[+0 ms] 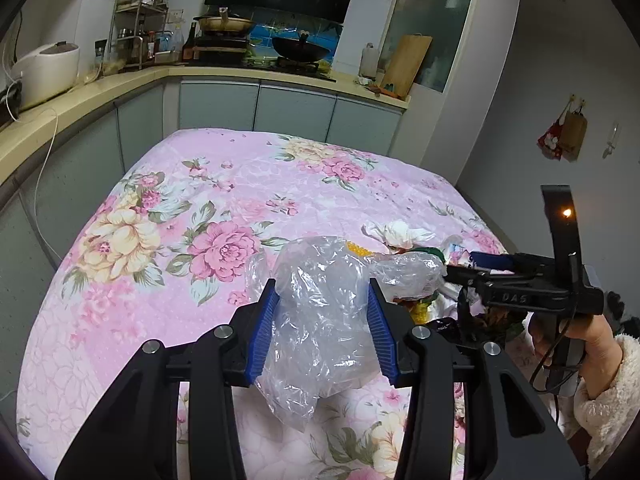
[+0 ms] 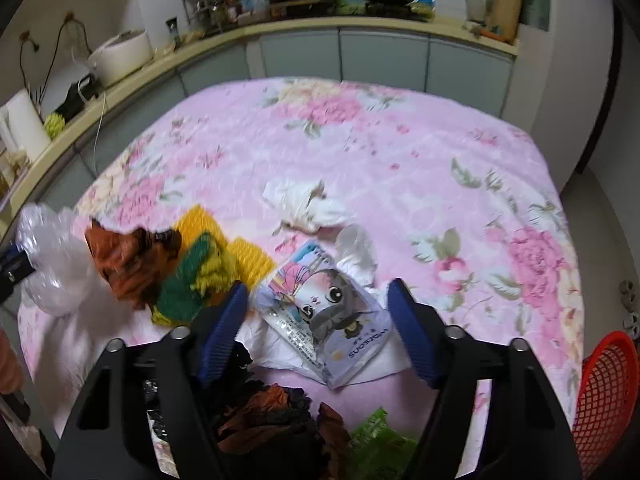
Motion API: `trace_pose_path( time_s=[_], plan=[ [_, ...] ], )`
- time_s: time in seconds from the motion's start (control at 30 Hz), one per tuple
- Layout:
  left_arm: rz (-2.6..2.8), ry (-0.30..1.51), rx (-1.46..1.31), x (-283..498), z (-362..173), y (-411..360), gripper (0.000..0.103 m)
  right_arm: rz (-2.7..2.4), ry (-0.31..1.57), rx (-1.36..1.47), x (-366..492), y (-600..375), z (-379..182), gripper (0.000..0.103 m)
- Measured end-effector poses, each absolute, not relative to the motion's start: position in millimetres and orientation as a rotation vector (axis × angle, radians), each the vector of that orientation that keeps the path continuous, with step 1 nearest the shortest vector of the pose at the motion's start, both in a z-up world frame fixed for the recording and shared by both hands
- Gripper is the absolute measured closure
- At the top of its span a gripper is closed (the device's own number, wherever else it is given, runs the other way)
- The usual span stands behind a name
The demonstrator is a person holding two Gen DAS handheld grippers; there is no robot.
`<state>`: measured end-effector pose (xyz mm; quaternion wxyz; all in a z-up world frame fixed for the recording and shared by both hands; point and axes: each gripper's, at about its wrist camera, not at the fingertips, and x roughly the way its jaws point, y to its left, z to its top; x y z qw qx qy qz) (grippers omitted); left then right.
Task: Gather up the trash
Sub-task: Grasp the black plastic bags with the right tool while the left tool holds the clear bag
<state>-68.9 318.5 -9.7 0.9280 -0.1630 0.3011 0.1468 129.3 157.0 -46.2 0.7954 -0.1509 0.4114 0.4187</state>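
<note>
Left gripper point(image 1: 323, 312) clamped on a clear plastic bag point(image 1: 320, 304), lifted over the flowered cloth point(image 1: 168, 200).
Right gripper point(image 2: 316, 320) stands partly spread around a cartoon wrapper point(image 2: 328, 320) lying on the cloth; pads not touching it (view blurred). Around it: brown scraps point(image 2: 132, 260), a green-and-yellow scrubber point(image 2: 196, 276), then a crumpled white tissue point(image 2: 304, 204). A red basket point(image 2: 604, 396) sits at the right edge. Kitchen counter point(image 1: 100, 92) beyond.
</note>
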Motion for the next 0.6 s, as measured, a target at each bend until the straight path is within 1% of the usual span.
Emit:
trace_pose_path(
  time_s=[0.13, 0.2, 0.6],
  plan=[
    [0.307, 0.615, -0.319, -66, -8, 316, 0.061, 0.911, 0.884, -0.336, 128, 161, -51, 0.044],
    [0.307, 0.616, -0.315, -65, -7, 315, 0.061, 0.914, 0.884, -0.331, 128, 160, -49, 0.049],
    [0.31, 0.6, -0.301, -68, 1, 306, 0.061, 0.963, 0.832, -0.25, 109, 120, -15, 0.049]
  ],
)
